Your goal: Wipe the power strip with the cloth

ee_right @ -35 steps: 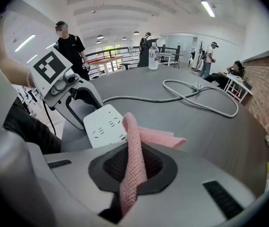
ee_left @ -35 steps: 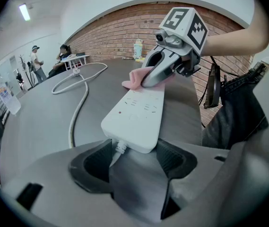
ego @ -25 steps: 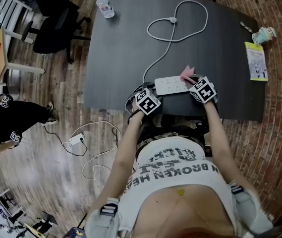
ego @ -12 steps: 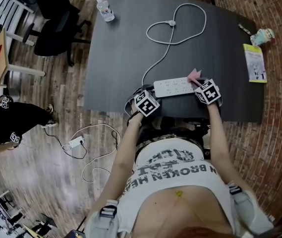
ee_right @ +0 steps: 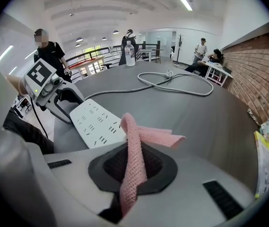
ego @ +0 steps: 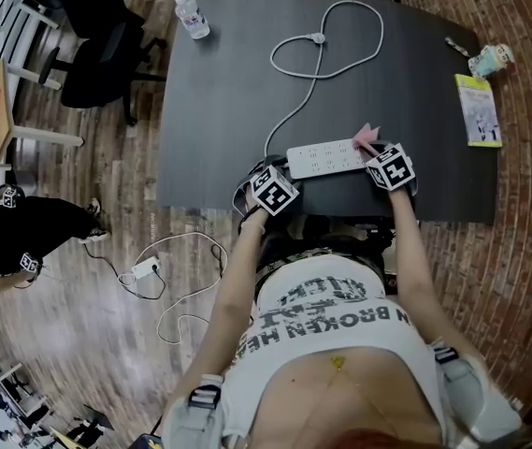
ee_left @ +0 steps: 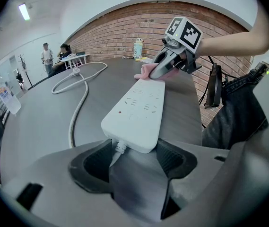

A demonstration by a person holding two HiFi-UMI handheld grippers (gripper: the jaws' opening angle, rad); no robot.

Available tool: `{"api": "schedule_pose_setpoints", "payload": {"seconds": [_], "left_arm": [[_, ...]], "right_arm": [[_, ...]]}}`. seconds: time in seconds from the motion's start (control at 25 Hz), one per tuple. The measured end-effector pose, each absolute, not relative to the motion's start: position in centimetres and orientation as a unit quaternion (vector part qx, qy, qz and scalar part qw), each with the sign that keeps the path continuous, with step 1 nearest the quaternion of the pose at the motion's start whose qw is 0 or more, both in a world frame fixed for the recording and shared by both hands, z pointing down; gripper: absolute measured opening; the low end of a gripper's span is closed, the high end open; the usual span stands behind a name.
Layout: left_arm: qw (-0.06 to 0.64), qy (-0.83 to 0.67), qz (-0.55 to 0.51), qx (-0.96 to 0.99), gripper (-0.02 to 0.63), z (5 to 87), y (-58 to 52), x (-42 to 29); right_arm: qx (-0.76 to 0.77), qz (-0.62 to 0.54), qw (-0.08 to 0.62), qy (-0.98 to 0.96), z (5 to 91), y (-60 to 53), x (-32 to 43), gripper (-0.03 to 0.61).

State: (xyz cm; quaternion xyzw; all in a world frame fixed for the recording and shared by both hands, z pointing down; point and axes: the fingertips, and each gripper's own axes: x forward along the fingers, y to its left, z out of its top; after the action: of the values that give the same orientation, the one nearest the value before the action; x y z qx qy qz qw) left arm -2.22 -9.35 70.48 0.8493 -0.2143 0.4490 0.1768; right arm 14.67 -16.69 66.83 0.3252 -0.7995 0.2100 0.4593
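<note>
Left gripper (ee_left: 134, 157) clamps the power strip (ee_left: 136, 110) by its cord end, likely steadying it on the tabletop (ee_right: 205, 112); straight ahead at the far end, right gripper (ee_right: 132, 165) pinches the pink cloth (ee_right: 146, 135), apparently poised to wipe

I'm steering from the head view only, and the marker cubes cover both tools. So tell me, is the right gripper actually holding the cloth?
Observer: Yes. In the right gripper view, the right gripper is shut on the cloth. A pink fold is pinched between its jaws.
Operator: And the left one, is it on anything?
Observer: The left gripper has a jaw on each side of the power strip, at the end where the cable comes out. It looks clamped on that end.
</note>
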Motion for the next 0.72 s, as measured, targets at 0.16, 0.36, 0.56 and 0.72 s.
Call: {"api": "schedule_pose_setpoints", "payload": {"seconds": [0.16,0.36,0.56,0.72], "left_arm": [[0.176,-0.215,0.448,0.850,0.275,70.5,-9.4,-2.1],[0.179,-0.212,0.449,0.849,0.276,70.6,-9.2,-2.1],[0.178,-0.213,0.447,0.850,0.275,70.4,-9.4,-2.2],[0.179,-0.212,0.448,0.850,0.276,70.6,-9.3,-2.2]], "right_arm": [[0.329,0.214,0.458,-0.797,66.8,-16.8,14.8,0.017],[0.337,0.216,0.444,-0.802,66.6,-16.6,14.7,0.017],[0.301,0.164,0.460,-0.819,64.7,-16.1,12.9,0.017],[0.265,0.156,0.444,-0.842,63.0,-15.2,10.0,0.017]]}}
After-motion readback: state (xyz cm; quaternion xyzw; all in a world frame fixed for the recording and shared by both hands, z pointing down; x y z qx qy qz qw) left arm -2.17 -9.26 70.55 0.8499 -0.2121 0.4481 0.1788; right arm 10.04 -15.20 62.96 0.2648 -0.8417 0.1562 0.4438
